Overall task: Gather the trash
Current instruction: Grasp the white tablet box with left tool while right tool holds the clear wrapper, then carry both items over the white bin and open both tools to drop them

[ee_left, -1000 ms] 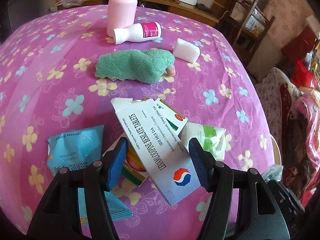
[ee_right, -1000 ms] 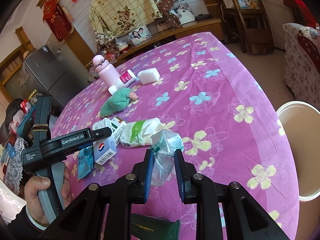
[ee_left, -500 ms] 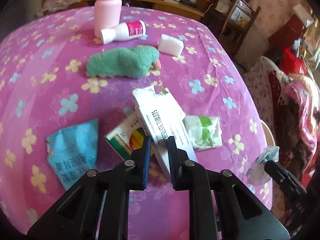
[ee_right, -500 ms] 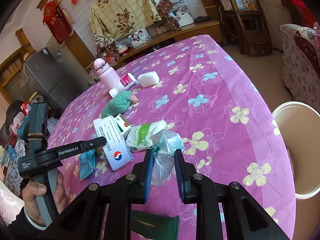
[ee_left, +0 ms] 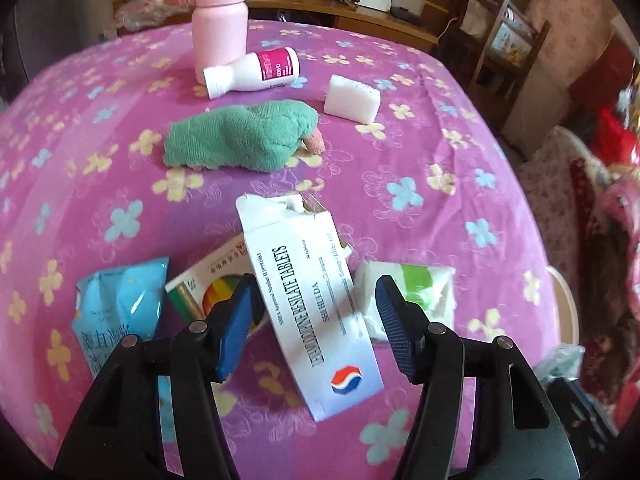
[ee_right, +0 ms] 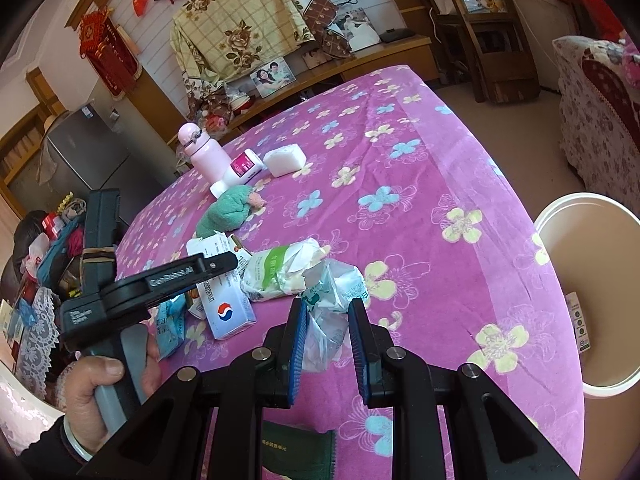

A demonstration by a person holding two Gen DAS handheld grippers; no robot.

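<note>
On the flowered purple tabletop [ee_left: 420, 128], the left gripper [ee_left: 312, 320] hovers with jaws opening astride a white tablet box [ee_left: 308, 312] they do not touch, while the right gripper [ee_right: 328, 344] has its jaws clamped on a crumpled plastic wrapper [ee_right: 332, 292] near a white bin [ee_right: 592, 300].

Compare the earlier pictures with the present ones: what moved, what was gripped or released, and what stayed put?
The left tongs closed on the white tablet box, tilted it up, and are now opening, the box between them but free. The right tongs stay shut on the crumpled wrapper. The towel and pink bottle kept their places.
</note>
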